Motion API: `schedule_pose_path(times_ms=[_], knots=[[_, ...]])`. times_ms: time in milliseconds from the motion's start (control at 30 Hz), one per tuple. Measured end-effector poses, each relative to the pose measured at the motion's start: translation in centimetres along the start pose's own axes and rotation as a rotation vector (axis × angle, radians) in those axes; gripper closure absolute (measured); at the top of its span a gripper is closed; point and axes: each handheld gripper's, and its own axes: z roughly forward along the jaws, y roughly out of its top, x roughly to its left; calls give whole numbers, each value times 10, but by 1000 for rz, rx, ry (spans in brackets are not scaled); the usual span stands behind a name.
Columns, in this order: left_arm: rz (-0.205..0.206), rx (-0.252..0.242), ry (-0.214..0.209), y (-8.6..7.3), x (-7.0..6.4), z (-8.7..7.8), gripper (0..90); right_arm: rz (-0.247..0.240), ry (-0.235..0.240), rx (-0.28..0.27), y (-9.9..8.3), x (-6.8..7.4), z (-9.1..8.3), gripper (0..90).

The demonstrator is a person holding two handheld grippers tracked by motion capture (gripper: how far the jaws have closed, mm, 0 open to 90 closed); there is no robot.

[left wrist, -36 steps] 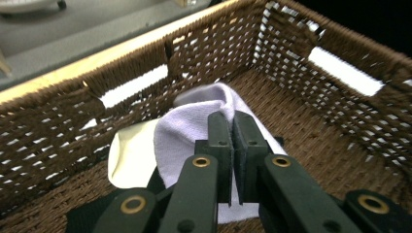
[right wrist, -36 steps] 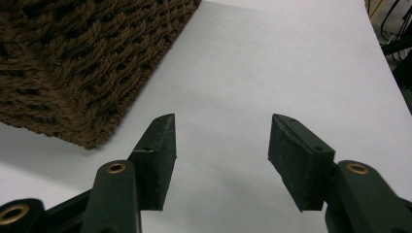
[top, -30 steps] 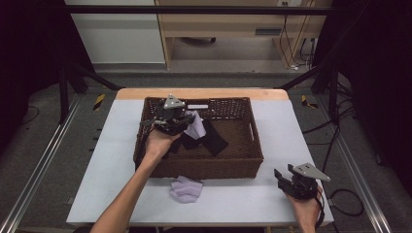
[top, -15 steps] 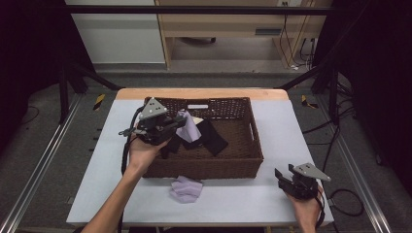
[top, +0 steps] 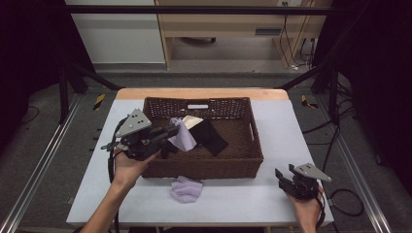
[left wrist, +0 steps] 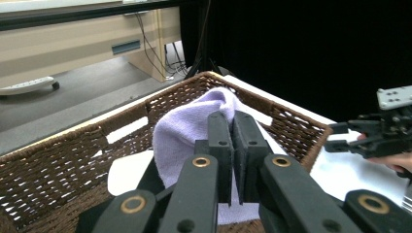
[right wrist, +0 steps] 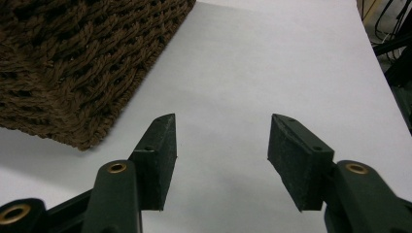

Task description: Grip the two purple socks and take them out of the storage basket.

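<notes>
High view, from left to right: the left tongs (top: 165,133) sit in the person's left hand (top: 127,162) over the left wall of a brown wicker basket (top: 245,160) that stands on the white table (top: 243,199). They are clamped on a lilac cloth (top: 182,137), which hangs from them just inside the basket's left end. In the left gripper view the two black jaws stand pressed together with the lilac cloth (left wrist: 187,131) bunched around and between them, raised above the basket's woven rim (left wrist: 63,160). Beside the cloth, on the basket floor, lie a cream piece (top: 191,121) and a black cloth (top: 209,137), the black one touching the cream one. In front of the basket's near wall, a second lilac cloth (top: 186,188) lies crumpled on the table, just beside the wicker. Far to the right, near the table's front corner, the right tongs (top: 285,177) rest low in the person's right hand (top: 305,209), well apart from the basket. The right gripper view shows the right tongs (right wrist: 221,145) with jaws spread wide apart over bare white table, nothing between them, and a corner of the basket (right wrist: 73,63) at the upper left.
</notes>
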Motion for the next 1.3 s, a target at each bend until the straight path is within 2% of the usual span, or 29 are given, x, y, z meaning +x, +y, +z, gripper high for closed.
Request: schedule_pose_path(times_ms=[233,567,700,867,1067,1233,1300], knots=[[32,-8,-32,-4,-15,-16,860,6,-3,0,0,-1,-1,440],[69,-8,-102,-25,-41,-30,859,11,-4,-3,-1,-1,-2,441],[73,25,-117,-40,-46,-33,859,10,-5,-2,-1,-1,-3,441],[52,81,-125,-63,-46,-30,859,2,-10,-4,-1,-1,-3,440],[2,175,-130,-98,-41,-17,859,1,-9,-2,-2,0,-2,438],[-32,245,-114,-121,-35,-5,857,-2,-8,2,-3,0,-2,424],[-34,267,-89,-131,-32,1,857,-4,-5,7,-3,0,-1,419]])
